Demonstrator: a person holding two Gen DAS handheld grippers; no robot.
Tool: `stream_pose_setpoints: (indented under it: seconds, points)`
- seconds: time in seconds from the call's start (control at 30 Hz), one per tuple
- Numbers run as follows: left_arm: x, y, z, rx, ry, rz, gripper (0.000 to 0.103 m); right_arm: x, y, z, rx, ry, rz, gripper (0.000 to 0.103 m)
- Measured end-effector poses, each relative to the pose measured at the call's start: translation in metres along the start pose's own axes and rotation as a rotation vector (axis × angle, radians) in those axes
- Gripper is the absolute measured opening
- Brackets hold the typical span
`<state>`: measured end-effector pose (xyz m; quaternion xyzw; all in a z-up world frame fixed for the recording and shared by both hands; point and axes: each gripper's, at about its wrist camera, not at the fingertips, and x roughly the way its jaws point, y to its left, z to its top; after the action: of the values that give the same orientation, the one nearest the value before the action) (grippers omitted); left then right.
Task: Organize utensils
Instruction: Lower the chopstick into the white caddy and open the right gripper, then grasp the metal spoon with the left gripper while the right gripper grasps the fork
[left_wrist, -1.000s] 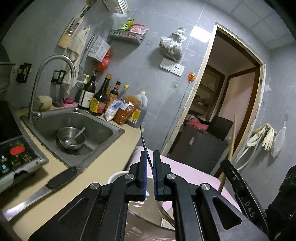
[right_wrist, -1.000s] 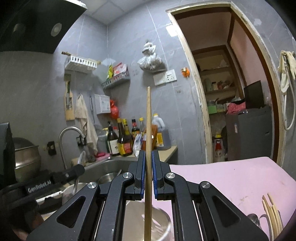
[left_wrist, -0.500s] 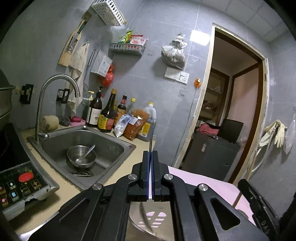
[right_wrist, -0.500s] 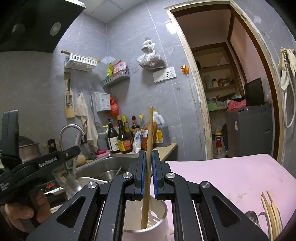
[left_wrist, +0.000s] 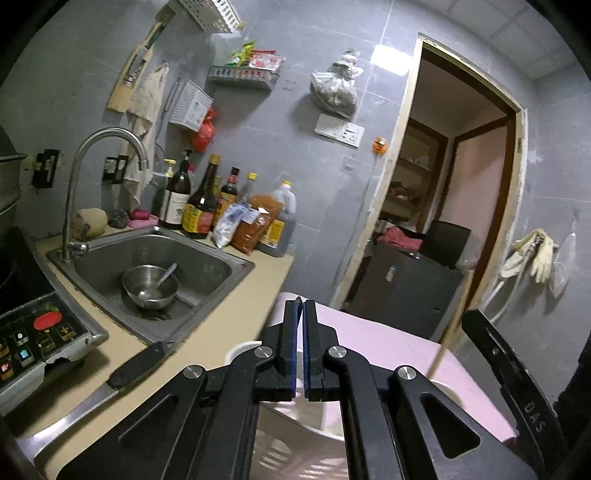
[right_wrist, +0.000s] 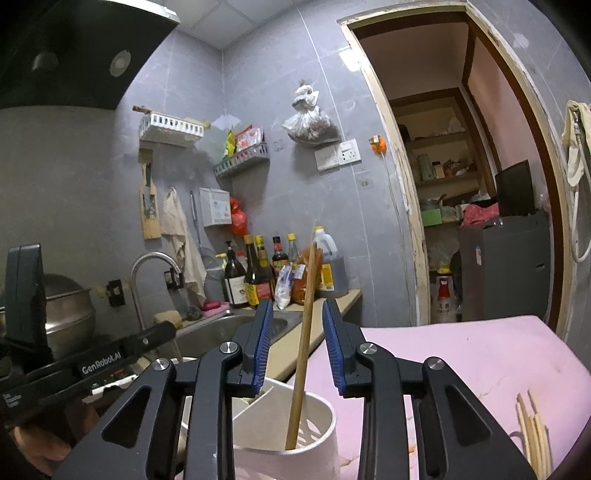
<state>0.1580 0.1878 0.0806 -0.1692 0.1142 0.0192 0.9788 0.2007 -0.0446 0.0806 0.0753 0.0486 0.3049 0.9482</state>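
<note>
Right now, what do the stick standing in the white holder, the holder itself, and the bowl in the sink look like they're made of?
The stick looks like bare wood or bamboo: matte tan, unpainted. The white holder seems to be plastic: opaque, smooth, thin-walled, with slots low inside. The bowl in the sink looks like stainless steel: grey with soft reflections.

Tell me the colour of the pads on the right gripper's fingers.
Blue pads on black fingers, shown best in the right wrist view.
</note>
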Motion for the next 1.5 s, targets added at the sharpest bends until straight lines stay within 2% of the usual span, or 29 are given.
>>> stream_pose_setpoints:
  seconds: [0.03, 0.1, 0.17, 0.23, 0.3, 0.37, 0.43, 0.47, 0.53, 0.57, 0.63, 0.87, 1.1, 1.23, 1.37, 1.43, 1.5]
  points:
    - [-0.003, -0.003, 0.002, -0.003, 0.000, -0.011, 0.001, -0.004, -0.001, 0.004, -0.005, -0.012, -0.001, 0.029]
    - [-0.007, -0.011, 0.005, 0.005, 0.000, -0.029, 0.005, -0.014, -0.005, 0.013, -0.017, -0.041, -0.011, 0.044]
    - [-0.013, -0.023, 0.009, 0.022, -0.006, -0.049, 0.017, -0.026, -0.011, 0.021, -0.025, -0.070, -0.017, 0.054]
    - [-0.019, -0.035, 0.011, 0.031, -0.020, -0.081, 0.037, -0.038, -0.017, 0.030, -0.047, -0.097, -0.042, 0.061]
    - [-0.025, -0.046, 0.013, 0.038, -0.035, -0.103, 0.043, -0.053, -0.026, 0.039, -0.061, -0.125, -0.061, 0.073]
    - [-0.030, -0.061, 0.014, 0.054, -0.049, -0.124, 0.051, -0.067, -0.035, 0.047, -0.071, -0.147, -0.083, 0.079]
    - [-0.033, -0.074, 0.015, 0.074, -0.061, -0.140, 0.065, -0.079, -0.045, 0.053, -0.078, -0.157, -0.100, 0.084]
    - [-0.036, -0.082, 0.015, 0.087, -0.069, -0.150, 0.069, -0.087, -0.052, 0.057, -0.084, -0.160, -0.112, 0.087]
    - [-0.041, -0.096, 0.014, 0.109, -0.083, -0.167, 0.084, -0.100, -0.064, 0.061, -0.091, -0.162, -0.132, 0.096]
    - [-0.044, -0.103, 0.013, 0.120, -0.091, -0.173, 0.086, -0.107, -0.070, 0.063, -0.092, -0.163, -0.142, 0.103]
    - [-0.047, -0.117, 0.009, 0.136, -0.102, -0.187, 0.096, -0.119, -0.081, 0.065, -0.098, -0.161, -0.163, 0.103]
    - [-0.048, -0.157, -0.012, 0.199, -0.088, -0.228, 0.099, -0.154, -0.112, 0.060, -0.134, -0.146, -0.241, 0.103]
    - [-0.039, -0.188, -0.046, 0.256, -0.051, -0.222, 0.099, -0.172, -0.135, 0.043, -0.169, -0.115, -0.299, 0.103]
    - [-0.028, -0.197, -0.067, 0.273, 0.031, -0.229, 0.099, -0.169, -0.151, 0.032, -0.164, -0.045, -0.312, 0.103]
    - [-0.009, -0.204, -0.089, 0.290, 0.157, -0.219, 0.099, -0.159, -0.167, 0.023, -0.146, 0.054, -0.309, 0.103]
    - [0.002, -0.206, -0.099, 0.284, 0.222, -0.219, 0.099, -0.153, -0.176, 0.018, -0.125, 0.114, -0.309, 0.100]
    - [0.011, -0.208, -0.107, 0.281, 0.280, -0.218, 0.099, -0.146, -0.185, 0.012, -0.097, 0.174, -0.307, 0.093]
